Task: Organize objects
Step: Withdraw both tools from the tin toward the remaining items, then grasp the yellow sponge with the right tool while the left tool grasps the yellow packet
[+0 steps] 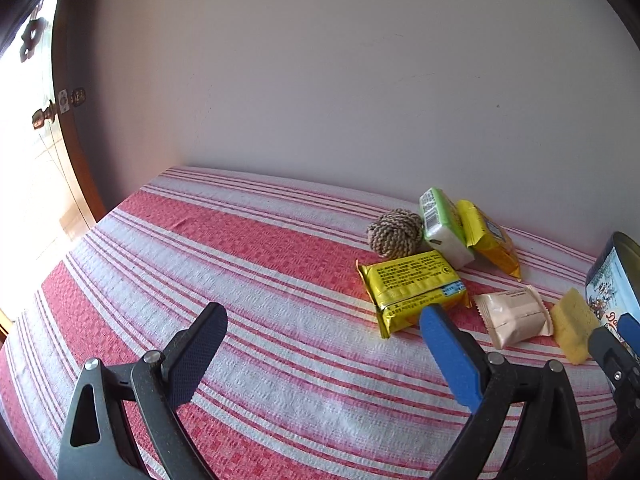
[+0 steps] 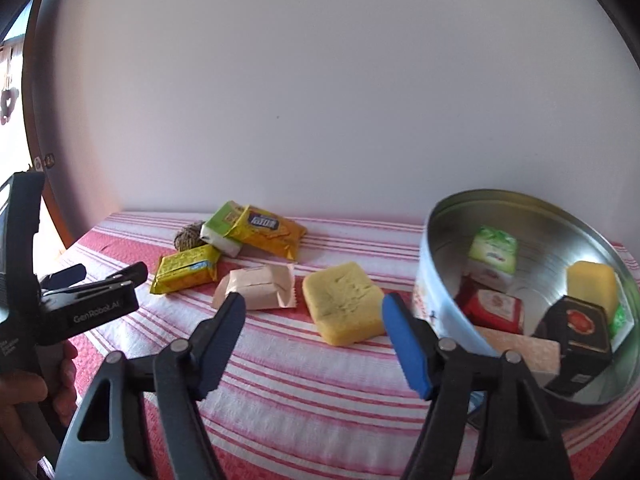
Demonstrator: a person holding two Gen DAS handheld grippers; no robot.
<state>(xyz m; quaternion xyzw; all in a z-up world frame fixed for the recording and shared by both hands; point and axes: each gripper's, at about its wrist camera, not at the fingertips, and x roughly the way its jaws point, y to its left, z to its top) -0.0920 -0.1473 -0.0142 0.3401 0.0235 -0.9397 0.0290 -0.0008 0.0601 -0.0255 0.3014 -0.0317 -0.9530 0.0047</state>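
A round metal tin (image 2: 448,216) stands at the right, tilted toward me, holding several small packets and boxes; its wall shows at the left wrist view's right edge (image 1: 616,276). On the striped cloth lie a yellow sponge block (image 2: 344,304) (image 1: 572,324), a beige packet (image 2: 260,286) (image 1: 514,314), a yellow-gold packet (image 2: 186,270) (image 1: 412,286), a green-white packet (image 2: 222,228) (image 1: 442,222), a yellow cracker packet (image 2: 272,232) (image 1: 490,238) and a twine ball (image 2: 188,236) (image 1: 394,232). My right gripper (image 2: 314,316) is open, just before the sponge block. My left gripper (image 1: 324,324) (image 2: 108,272) is open and empty, left of the yellow-gold packet.
The table wears a red-and-white striped cloth (image 1: 240,280) and stands against a plain white wall (image 1: 360,80). A dark wooden door frame (image 1: 72,140) and a bright doorway lie to the left. A hand (image 2: 28,396) holds the left gripper's handle.
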